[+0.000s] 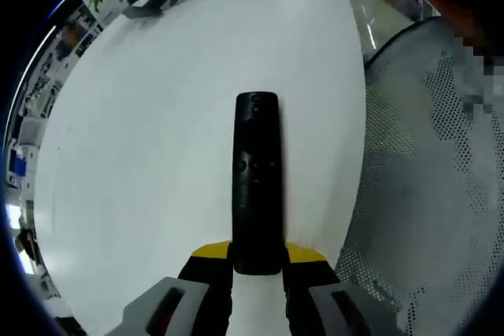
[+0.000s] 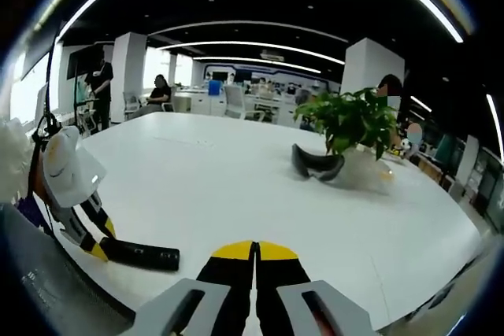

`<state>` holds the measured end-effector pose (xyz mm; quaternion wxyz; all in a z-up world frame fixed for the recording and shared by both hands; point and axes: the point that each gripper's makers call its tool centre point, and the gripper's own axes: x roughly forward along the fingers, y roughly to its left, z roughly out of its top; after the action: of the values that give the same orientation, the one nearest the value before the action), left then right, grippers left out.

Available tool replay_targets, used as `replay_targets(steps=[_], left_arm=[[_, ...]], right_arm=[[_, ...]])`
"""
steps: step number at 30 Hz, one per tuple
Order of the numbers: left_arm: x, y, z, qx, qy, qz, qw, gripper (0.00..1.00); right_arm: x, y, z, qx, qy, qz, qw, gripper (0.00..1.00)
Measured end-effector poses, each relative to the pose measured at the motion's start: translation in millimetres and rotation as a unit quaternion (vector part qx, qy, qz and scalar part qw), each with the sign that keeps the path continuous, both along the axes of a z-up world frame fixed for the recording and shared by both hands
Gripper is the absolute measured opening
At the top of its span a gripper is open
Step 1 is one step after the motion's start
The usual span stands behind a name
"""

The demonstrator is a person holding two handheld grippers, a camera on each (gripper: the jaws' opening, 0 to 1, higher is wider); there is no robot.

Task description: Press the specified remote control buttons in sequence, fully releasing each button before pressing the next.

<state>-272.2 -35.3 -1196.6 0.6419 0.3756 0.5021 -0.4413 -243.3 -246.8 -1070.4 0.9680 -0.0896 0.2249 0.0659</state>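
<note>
A long black remote control [image 1: 257, 182] lies lengthwise in the left gripper view, its buttons facing up, over the white table [image 1: 157, 139]. My left gripper [image 1: 258, 261] is shut on the remote's near end, the yellow-tipped jaws pressing on both sides of it. In the right gripper view the same remote [image 2: 140, 255] lies low at the left, held at its end by the left gripper [image 2: 96, 243]. My right gripper [image 2: 255, 256] is shut with nothing in it, its yellow tips together above the white table [image 2: 236, 186], right of the remote and apart from it.
A potted green plant [image 2: 352, 125] and a dark curved object [image 2: 317, 164] stand on the table's far side. A perforated grey chair seat [image 1: 441, 186] sits off the table edge at the right. People and desks fill the office behind.
</note>
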Motion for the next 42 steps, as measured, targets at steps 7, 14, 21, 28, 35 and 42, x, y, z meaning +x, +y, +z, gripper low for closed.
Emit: replay_targets(steps=[7, 14, 21, 28, 35, 42], left_arm=[[-6.3, -3.8, 1.5, -0.037, -0.023, 0.001, 0.999, 0.23], [-22.6, -16.4, 2.7, -0.102, -0.016, 0.024, 0.9944, 0.23], [-33.2, -29.8, 3.8, -0.126, -0.029, -0.002, 0.9916, 0.23], [-43.0, -36.0, 4.4, -0.161, -0.036, -0.009, 0.9863, 0.23], [-42.6, -37.0, 4.7, -0.193, -0.052, 0.017, 0.9796, 0.23], [-42.1, -38.4, 5.4, -0.207, -0.054, 0.018, 0.9766, 0.23]], right_arm=[[-1.3, 6.9, -4.2, -0.003, 0.011, 0.018, 0.9998, 0.0], [-2.0, 6.6, -5.2, 0.003, 0.017, 0.022, 0.9996, 0.0], [-5.1, 5.4, -8.0, 0.009, 0.029, 0.022, 0.9993, 0.0], [-8.8, 9.9, -17.1, 0.006, 0.059, 0.032, 0.9977, 0.0], [-18.9, 32.8, -35.3, 0.046, 0.135, 0.071, 0.9872, 0.0], [-25.8, 67.1, -66.1, 0.084, 0.26, 0.12, 0.9546, 0.0]])
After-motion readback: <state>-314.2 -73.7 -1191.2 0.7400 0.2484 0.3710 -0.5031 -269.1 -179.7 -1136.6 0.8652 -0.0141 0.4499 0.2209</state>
